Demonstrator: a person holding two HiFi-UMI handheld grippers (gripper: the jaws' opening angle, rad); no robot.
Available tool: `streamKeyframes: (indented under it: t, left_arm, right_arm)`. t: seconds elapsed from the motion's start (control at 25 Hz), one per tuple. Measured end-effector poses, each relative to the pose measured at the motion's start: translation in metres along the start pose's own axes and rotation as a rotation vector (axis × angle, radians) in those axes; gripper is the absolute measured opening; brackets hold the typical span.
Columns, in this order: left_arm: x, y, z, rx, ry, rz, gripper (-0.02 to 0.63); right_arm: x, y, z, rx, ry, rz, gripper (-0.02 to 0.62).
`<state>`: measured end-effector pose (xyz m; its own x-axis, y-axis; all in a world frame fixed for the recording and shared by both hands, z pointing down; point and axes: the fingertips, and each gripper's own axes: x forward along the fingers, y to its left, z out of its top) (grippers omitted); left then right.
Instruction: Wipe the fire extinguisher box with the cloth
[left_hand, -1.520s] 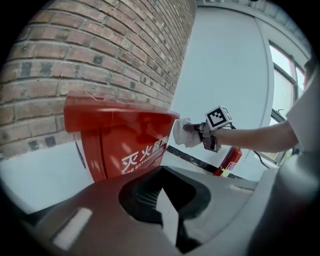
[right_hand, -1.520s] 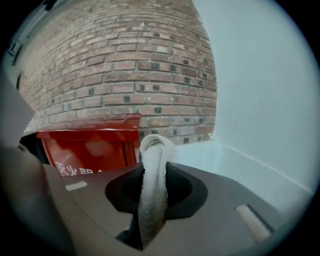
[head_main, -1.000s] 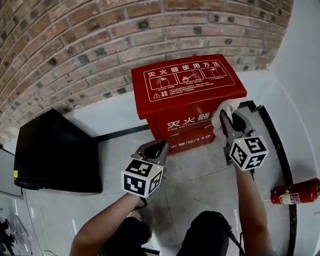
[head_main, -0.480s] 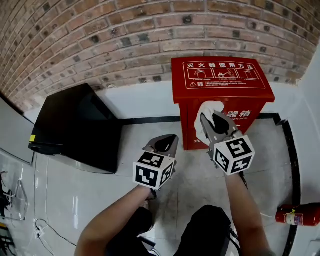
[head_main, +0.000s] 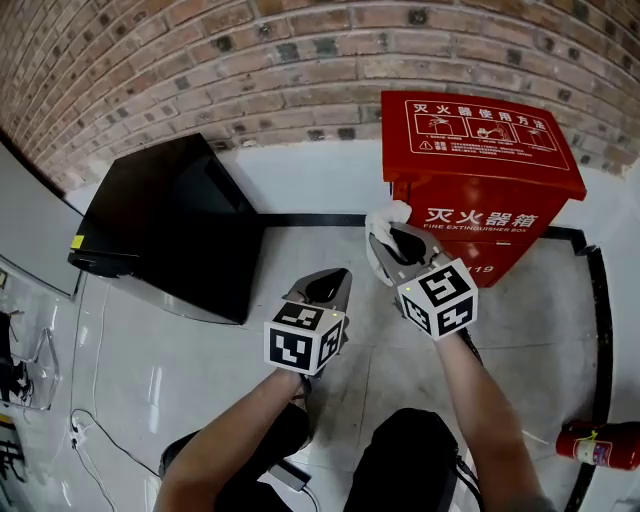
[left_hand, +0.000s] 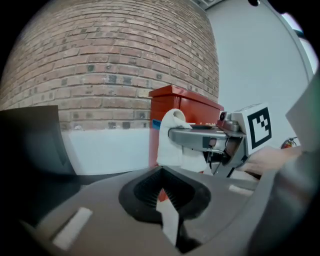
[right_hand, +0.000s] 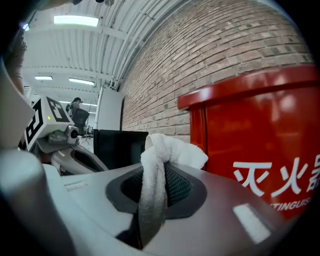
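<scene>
Right gripper (head_main: 392, 250): jaws clamped on white cloth (right_hand: 161, 150), tuft protruding past tips. Red fire extinguisher box (head_main: 478, 190) stands against brick wall (head_main: 250, 70), ahead-right of jaws, its left front edge just beside cloth. Left gripper (head_main: 325, 285): jaws closed, empty, farther from box.

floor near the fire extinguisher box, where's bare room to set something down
Bare floor lies between the black cabinet and the fire extinguisher box, and between that box and the fallen extinguisher. It is crowded at the left edge, where cables lie.
</scene>
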<state>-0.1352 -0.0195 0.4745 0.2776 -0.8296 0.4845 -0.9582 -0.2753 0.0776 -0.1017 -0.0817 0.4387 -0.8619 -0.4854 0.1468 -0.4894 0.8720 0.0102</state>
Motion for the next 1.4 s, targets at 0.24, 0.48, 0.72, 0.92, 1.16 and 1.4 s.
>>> streamKeyframes:
  t: [0.24, 0.48, 0.72, 0.92, 1.16, 1.4]
  left_arm:
    - [0.013, -0.006, -0.026, -0.015, 0.023, -0.012, 0.0]
    - [0.042, -0.035, -0.036, 0.007, 0.035, -0.081, 0.0]
    - [0.074, -0.071, -0.044, 0.024, 0.049, -0.155, 0.0]
    - [0.09, -0.104, -0.042, 0.063, 0.047, -0.215, 0.0]
    - [0.101, -0.136, -0.032, 0.164, 0.045, -0.279, 0.0]
    - [0.114, -0.163, -0.027, 0.268, 0.033, -0.36, 0.0]
  right_arm:
    - [-0.005, -0.005, -0.054, -0.075, 0.085, -0.015, 0.086]
    - [-0.063, -0.079, -0.071, -0.084, 0.038, -0.269, 0.083]
    - [-0.137, -0.15, -0.086, -0.043, 0.031, -0.469, 0.081]
    - [-0.201, -0.208, -0.107, 0.011, 0.075, -0.61, 0.081]
    - [-0.248, -0.251, -0.122, 0.038, 0.135, -0.721, 0.081]
    - [-0.3, -0.28, -0.15, 0.128, 0.151, -0.924, 0.078]
